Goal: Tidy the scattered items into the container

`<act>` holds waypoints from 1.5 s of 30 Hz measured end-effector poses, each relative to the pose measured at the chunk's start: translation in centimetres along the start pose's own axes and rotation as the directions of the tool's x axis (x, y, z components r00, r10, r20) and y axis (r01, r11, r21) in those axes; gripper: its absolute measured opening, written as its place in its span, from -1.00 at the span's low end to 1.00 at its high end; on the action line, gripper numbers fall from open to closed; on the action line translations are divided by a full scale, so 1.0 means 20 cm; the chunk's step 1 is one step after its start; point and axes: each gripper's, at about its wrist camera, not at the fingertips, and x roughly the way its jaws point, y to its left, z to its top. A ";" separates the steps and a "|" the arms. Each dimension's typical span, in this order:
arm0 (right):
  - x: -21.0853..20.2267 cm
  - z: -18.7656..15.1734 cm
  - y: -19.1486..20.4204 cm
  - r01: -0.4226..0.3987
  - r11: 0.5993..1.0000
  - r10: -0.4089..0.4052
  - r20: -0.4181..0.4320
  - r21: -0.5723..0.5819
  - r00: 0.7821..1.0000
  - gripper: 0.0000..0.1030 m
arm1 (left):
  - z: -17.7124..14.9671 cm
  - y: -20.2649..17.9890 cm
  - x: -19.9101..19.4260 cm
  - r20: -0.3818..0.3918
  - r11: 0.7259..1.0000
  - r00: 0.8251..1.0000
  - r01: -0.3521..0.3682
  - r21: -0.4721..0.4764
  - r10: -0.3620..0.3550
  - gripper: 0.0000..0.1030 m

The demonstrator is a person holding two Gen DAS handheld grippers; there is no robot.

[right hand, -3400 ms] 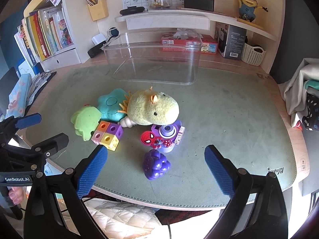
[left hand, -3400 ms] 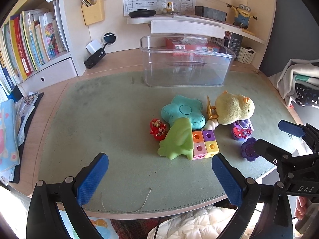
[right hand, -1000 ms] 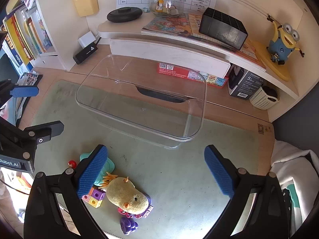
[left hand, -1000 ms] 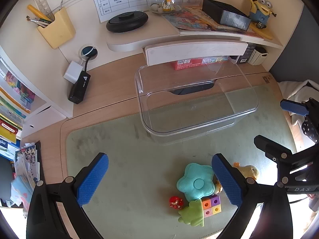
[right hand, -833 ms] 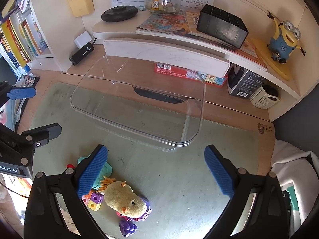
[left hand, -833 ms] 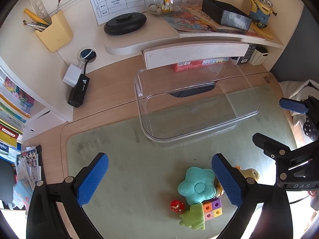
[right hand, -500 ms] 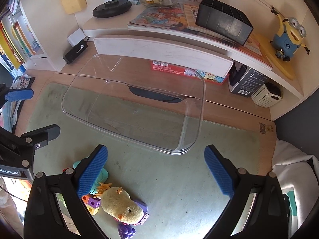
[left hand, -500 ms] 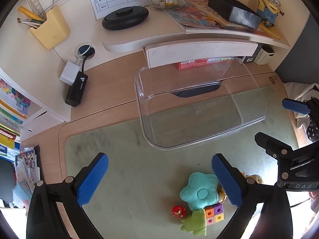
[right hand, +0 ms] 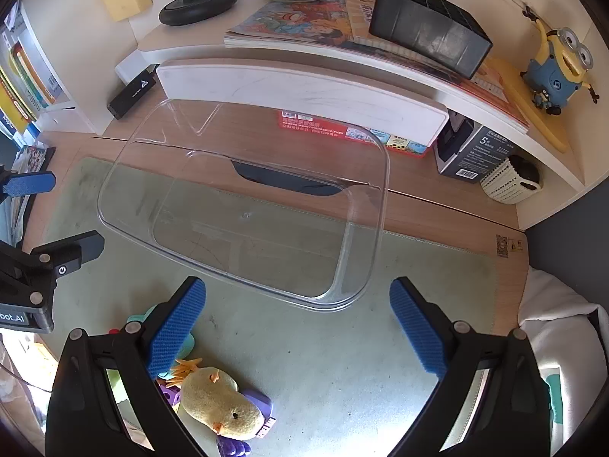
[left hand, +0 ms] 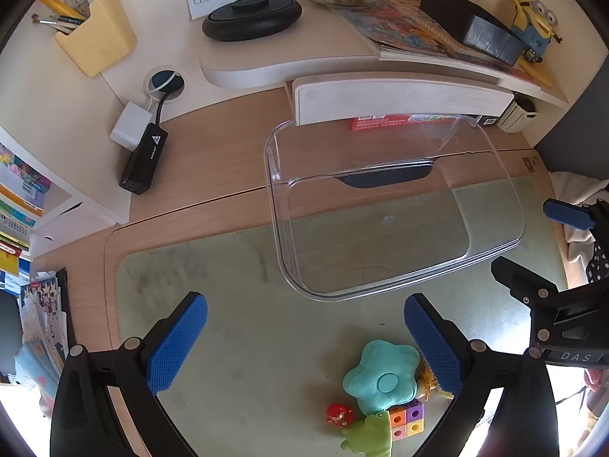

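On the green mat point(left hand: 236, 304) sits one clear plastic container point(right hand: 243, 205), with six toys clustered nearby, including a teal flower cushion point(left hand: 380, 377) and a yellow plush chick point(right hand: 220, 403). Both the left gripper point(left hand: 304, 339) and the right gripper point(right hand: 297, 327) hover with fingers spread wide, holding nothing.

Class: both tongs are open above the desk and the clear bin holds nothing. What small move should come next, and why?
Probably lower the right tongs toward the yellow plush chick. It lies nearest them, on the green mat, and the clear bin is still without toys. The left tongs are also open.
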 end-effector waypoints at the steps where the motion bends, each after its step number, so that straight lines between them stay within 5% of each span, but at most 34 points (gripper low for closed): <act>1: 0.00 0.00 0.00 -0.001 1.000 0.001 0.000 0.000 1.000 0.87 | 0.00 0.00 0.00 0.000 1.000 1.000 0.000 -0.001 0.000 0.98; 17: -0.01 -0.03 -0.01 -0.043 0.999 0.043 0.001 0.002 0.999 0.84 | -0.03 -0.01 -0.01 0.008 1.000 1.000 0.022 -0.010 -0.021 0.98; 45: -0.16 -0.39 0.15 -0.162 0.981 0.171 0.088 -0.103 0.981 0.69 | -0.44 -0.13 -0.19 0.144 0.998 0.988 0.044 0.046 -0.050 0.98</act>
